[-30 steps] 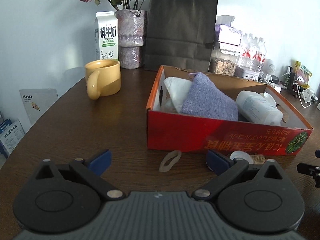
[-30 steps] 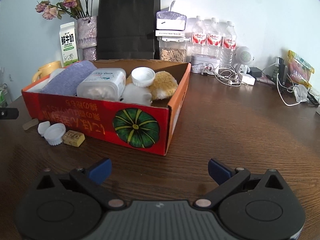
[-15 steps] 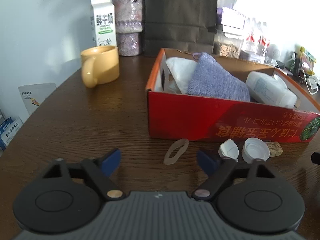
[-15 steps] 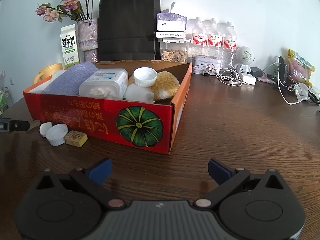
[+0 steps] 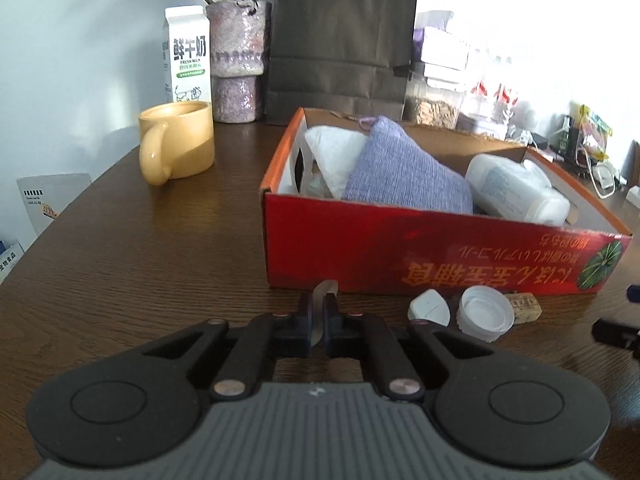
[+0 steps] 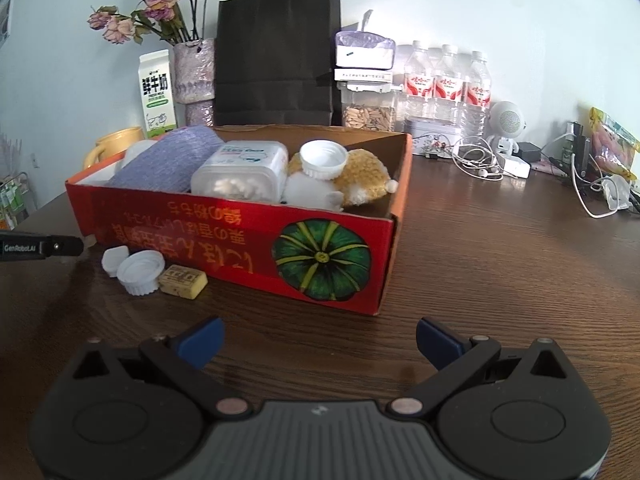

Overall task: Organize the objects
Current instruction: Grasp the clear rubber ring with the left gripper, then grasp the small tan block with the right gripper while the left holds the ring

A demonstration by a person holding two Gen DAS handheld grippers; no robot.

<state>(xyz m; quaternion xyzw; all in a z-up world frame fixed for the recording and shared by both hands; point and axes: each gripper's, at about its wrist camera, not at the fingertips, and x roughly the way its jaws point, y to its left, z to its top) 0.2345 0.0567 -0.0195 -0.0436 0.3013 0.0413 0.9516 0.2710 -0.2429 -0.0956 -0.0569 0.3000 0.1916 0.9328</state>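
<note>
Left wrist view, left to right:
- Yellow mug (image 5: 178,140), middle left, handle toward the camera, standing on the brown surface (image 5: 120,264).
- Milk carton (image 5: 187,54), upper left, behind the mug; beside it a purple vase (image 5: 237,60) of dried flowers, then a black paper bag (image 5: 340,40).
- Left tongs (image 5: 319,312), lower centre: their jaws have just been closing and now pinch a thin, pale flat loop (image 5: 325,294), held on edge, its tip showing above the pads just before the box wall.
- Red cardboard box (image 5: 400,256), centre to right, holding a white pouch (image 5: 336,156), a lilac knitted cloth (image 5: 404,176) and a white plastic jar (image 5: 516,192) lying on its side.
- Small white cap (image 5: 429,311), ridged white lid (image 5: 485,315) and tan block (image 5: 525,307), in a row on the surface against the box's front wall, lower right.

Right wrist view, left to right:
- The same cap, lid and block, middle left, in front of the box.
- A second white lid (image 6: 323,159) resting on a plush toy (image 6: 360,184) inside the box.
- Right tongs (image 6: 319,338), lower centre: blue pads wide apart, nothing between them, over bare surface.
- Three water bottles (image 6: 446,80), upper right; tangled cables (image 6: 480,160) below them.
</note>
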